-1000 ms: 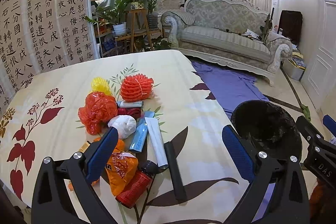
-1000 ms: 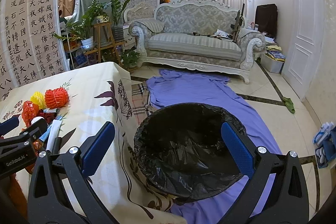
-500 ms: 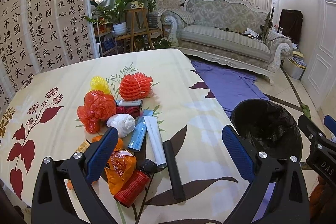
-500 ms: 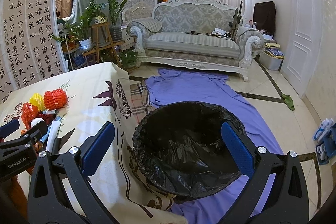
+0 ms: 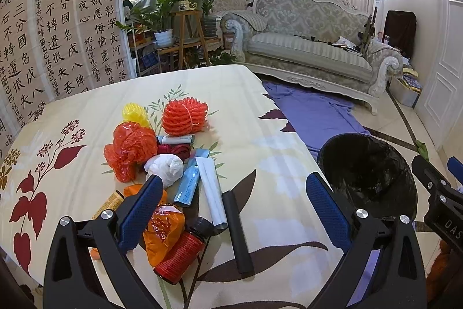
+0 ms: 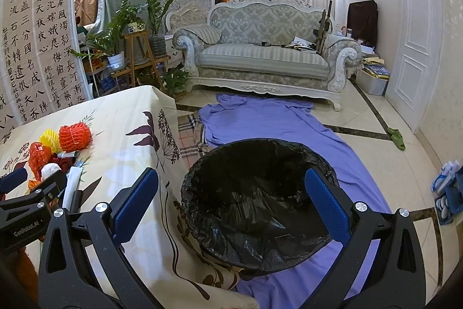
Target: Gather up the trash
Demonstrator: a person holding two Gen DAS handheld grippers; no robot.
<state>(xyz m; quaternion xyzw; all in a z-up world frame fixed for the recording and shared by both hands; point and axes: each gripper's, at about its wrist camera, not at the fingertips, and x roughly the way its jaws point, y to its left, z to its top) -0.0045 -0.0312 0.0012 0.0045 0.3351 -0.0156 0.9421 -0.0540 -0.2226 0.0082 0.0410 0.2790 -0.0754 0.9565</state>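
1. Left wrist view: left gripper [image 5: 234, 206], fingers spread wide and empty, above a trash pile [image 5: 170, 161] on the table [image 5: 260, 158]; red bottle [image 5: 181, 252] and black stick [image 5: 238, 230] nearest.
2. Right wrist view: right gripper [image 6: 228, 203], fingers wide apart and empty, over the bin [image 6: 254, 201] beside the table; purple cloth [image 6: 277, 123] beyond.

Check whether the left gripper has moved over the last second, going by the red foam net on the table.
Barely. In the left wrist view the red foam net has slid only slightly left in the frame, so the open left gripper has drifted a little to its right.

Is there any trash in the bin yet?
No, in the right wrist view the black-lined bin holds only its crumpled liner, with nothing inside it.
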